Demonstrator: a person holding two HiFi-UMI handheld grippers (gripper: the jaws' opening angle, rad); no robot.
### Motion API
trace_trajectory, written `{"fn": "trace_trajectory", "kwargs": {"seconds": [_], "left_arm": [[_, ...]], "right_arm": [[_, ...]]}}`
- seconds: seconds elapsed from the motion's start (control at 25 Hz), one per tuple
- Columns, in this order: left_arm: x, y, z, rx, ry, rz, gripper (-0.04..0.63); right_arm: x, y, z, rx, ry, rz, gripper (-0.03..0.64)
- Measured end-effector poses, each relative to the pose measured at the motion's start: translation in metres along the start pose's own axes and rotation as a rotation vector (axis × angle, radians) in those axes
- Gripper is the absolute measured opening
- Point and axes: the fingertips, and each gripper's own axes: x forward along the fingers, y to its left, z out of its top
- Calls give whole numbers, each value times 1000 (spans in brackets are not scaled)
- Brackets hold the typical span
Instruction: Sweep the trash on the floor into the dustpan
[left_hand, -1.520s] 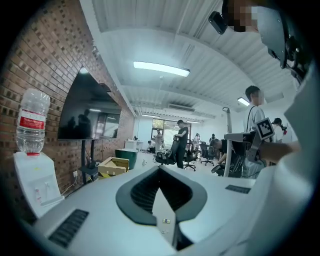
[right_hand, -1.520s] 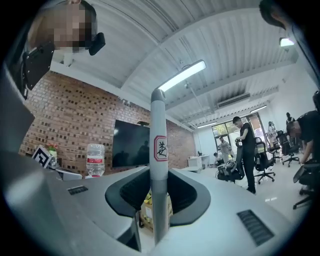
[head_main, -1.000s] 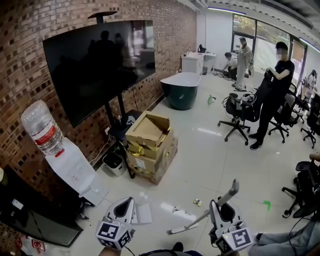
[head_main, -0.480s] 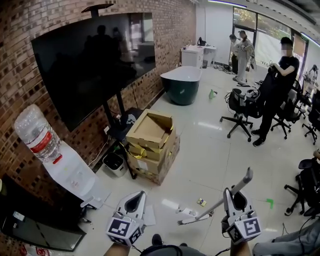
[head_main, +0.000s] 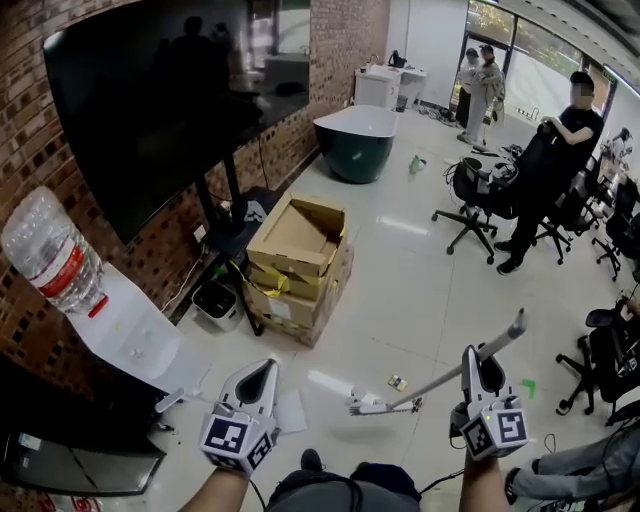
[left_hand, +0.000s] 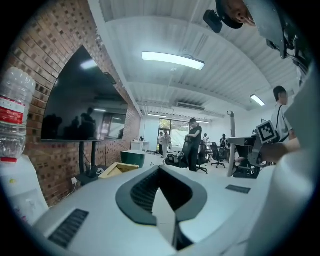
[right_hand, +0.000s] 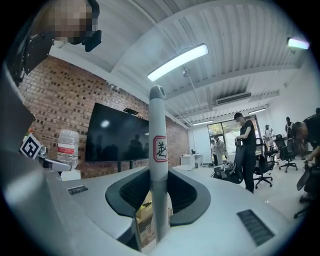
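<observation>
L gripper (head_main: 266, 368) was near-left in the head view. Its jaws were closed together on a thin pale panel, an edge of the white dustpan (head_main: 291, 410). The dustpan hung just right of and below the gripper, low over the floor (head_main: 400, 300). In the L gripper view that panel filled the slot btwn the jaws, no gap on either side.

R gripper (head_main: 482, 365) was near-right, jaws clamped on the grey broom handle (head_main: 440, 383). The handle ran up thru the jaws w/ a red-edged label (right_hand: 160, 148) above them, and its rounded tip stuck out past the gripper to the far right. It slanted down-left to the broom head (head_main: 366, 405), low at the floor btwn the 2 grippers and apart from the dustpan.

Trash: a small scrap (head_main: 397, 383) lay on the tiles just right of the broom head, beside the handle; couldn't tell if they touched. A green bit (head_main: 530, 388) lay further right, well apart.

Bkgd: open cardboard boxes (head_main: 295, 265) were stacked beyond the grippers, near the brick wall. A water dispenser (head_main: 120, 325) w/ a bottle stood at left, and a dark TV (head_main: 150, 100) above it. A green tub (head_main: 357, 145) sat far off. A person (head_main: 545, 190) stood by an office chair (head_main: 475, 215) far right.
</observation>
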Motion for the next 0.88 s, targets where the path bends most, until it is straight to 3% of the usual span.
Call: {"fn": "trace_trajectory", "kwargs": {"seconds": [0.4, 0.88], "left_arm": [[57, 6, -56, -41, 119, -22, 5], [114, -17, -127, -17, 241, -45, 5]], "right_arm": [[66, -23, -76, 23, 74, -18, 103], [106, -82, -187, 29, 186, -110, 101]]}}
